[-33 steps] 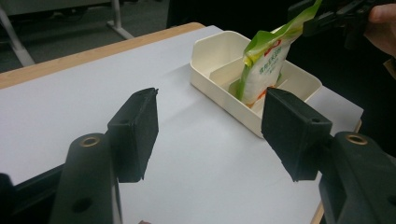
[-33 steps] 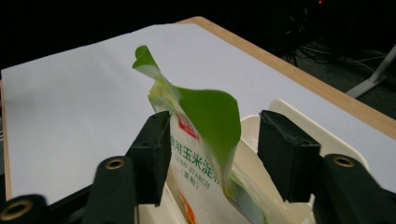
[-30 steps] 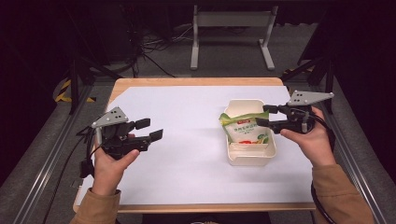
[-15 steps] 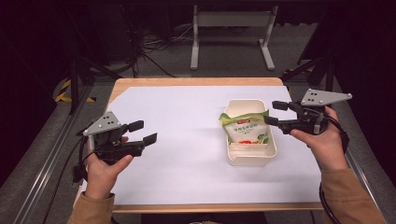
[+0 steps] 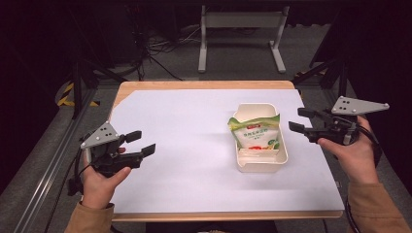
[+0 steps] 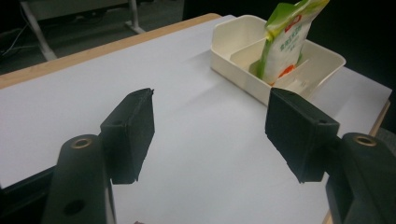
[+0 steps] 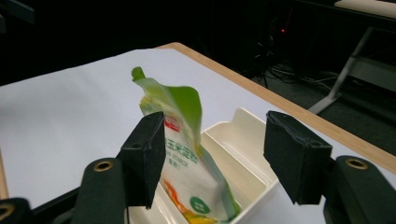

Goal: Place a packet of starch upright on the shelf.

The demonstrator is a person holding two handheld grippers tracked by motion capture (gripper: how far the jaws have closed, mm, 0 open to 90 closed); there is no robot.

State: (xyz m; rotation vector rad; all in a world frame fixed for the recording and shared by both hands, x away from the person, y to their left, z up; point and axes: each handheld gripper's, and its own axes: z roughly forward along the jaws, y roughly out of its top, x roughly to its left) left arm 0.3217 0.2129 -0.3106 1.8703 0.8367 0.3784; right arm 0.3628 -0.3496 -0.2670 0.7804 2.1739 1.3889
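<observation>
Standing in the cream plastic divided tray [image 5: 261, 162] on the white-covered wooden table [image 5: 194, 145], the green and white printed food pouch [image 5: 256, 134] leans upright in one compartment with its top edge rising above the tray's rim. That placement looks like the main part of the work, and it appears done: the pouch rests in the tray on its own, with nothing gripping it. The right tongs [image 5: 297, 120] hover just beside the tray's right side, jaws wide apart and empty; in the right gripper view the pouch [image 7: 184, 154] shows beyond the spread jaws, apart from both. The left tongs [image 5: 141, 143] sit well away near the table's left edge, also wide and holding nothing. What seems left, if anything, is drawing both hands clear, or perhaps settling the tilted pouch flatter in its compartment.
</observation>
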